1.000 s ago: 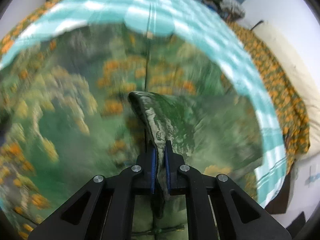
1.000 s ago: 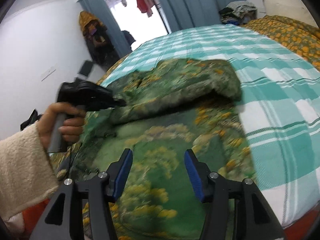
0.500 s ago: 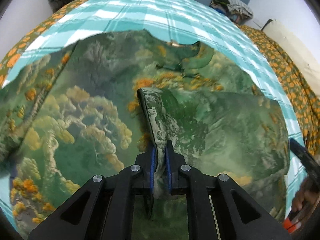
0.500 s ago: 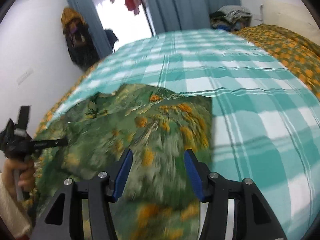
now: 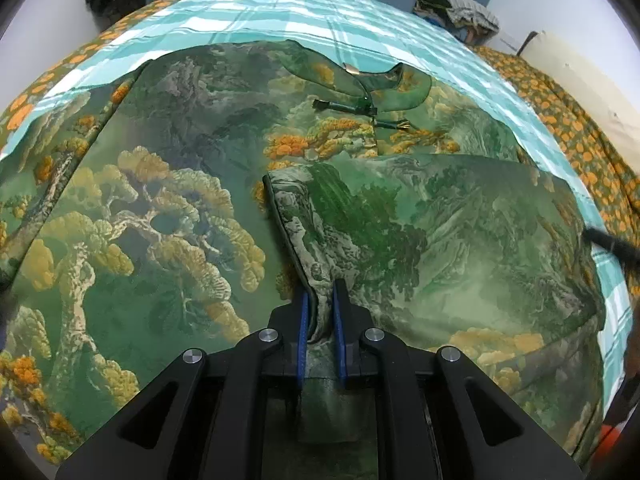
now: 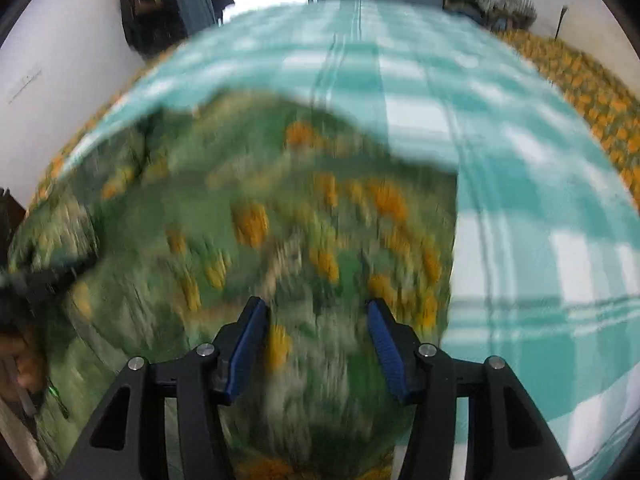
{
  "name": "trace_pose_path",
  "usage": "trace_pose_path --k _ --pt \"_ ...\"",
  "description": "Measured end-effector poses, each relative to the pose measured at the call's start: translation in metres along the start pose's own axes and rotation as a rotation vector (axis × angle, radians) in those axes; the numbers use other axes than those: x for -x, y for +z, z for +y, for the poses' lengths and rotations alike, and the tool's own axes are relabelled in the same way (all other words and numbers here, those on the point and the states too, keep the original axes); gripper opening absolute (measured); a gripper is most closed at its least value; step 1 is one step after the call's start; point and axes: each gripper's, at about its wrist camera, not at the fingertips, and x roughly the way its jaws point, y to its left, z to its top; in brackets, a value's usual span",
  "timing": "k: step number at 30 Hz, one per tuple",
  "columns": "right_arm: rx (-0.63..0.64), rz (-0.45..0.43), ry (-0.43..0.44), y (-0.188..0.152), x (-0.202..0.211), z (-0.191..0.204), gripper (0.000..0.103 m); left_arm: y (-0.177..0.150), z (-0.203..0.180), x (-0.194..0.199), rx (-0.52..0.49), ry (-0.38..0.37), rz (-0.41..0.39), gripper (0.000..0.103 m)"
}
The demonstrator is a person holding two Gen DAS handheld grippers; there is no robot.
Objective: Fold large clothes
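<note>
Mid-fold: left gripper (image 5: 319, 312) jaws pinched tight on a sleeve edge of the green printed garment (image 5: 168, 216), spread on the bed (image 5: 320, 12) ahead of the jaws. Right gripper (image 6: 316, 344) jaws wide, empty, above blurred cloth. Next, probably: lay sleeve flat, release.

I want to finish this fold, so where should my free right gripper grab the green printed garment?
Grip the garment at its straight right edge, coming in from the checked sheet side: that hem lies flat and exposed, and the open right gripper hovers nearby.
</note>
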Motion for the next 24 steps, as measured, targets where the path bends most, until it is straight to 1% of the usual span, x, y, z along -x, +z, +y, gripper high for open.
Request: trace_pose_path --k 2,3,5,7,8,9,11,15,18,20,21,24 --pt "-0.042 -0.051 -0.011 0.015 0.0 0.0 0.054 -0.001 -0.001 0.0 0.0 0.0 -0.005 0.01" --pt "-0.057 -0.053 -0.007 0.019 -0.005 0.0 0.055 -0.001 -0.001 0.0 -0.002 0.002 -0.006 0.01" --pt "-0.083 -0.012 0.006 0.024 -0.027 0.0 0.055 -0.001 -0.002 -0.001 -0.006 0.006 -0.008 0.01" --pt "-0.088 0.067 -0.008 0.017 -0.056 0.0 0.055 -0.002 -0.001 0.0 -0.009 0.009 -0.008 0.01" --pt "-0.083 0.083 -0.009 0.012 -0.066 -0.001 0.055 -0.003 -0.001 0.0 -0.009 0.009 -0.008 0.01" --pt "-0.07 0.059 -0.015 0.008 -0.068 -0.001 0.055 -0.003 -0.001 0.0 -0.008 0.008 -0.009 0.01" --pt "-0.066 0.035 -0.021 0.006 -0.063 0.0 0.055 -0.003 -0.001 0.0 -0.007 0.006 -0.01 0.01" --pt "-0.047 0.032 -0.011 -0.005 -0.035 0.002 0.055 -0.004 0.0 0.0 -0.006 0.006 -0.014 0.011" --pt "-0.024 0.031 0.001 -0.023 -0.01 0.007 0.055 -0.005 -0.002 0.002 -0.013 0.016 -0.022 0.011" --pt "-0.014 0.017 0.031 -0.038 0.004 0.012 0.055 -0.005 -0.004 0.002 -0.022 0.026 -0.027 0.011" --pt "0.0 0.013 0.033 -0.047 0.006 0.016 0.055 -0.005 -0.006 0.002 -0.027 0.034 -0.028 0.011" --pt "0.049 0.025 -0.009 -0.059 -0.009 0.024 0.055 -0.004 -0.009 0.003 -0.037 0.052 -0.025 0.012"
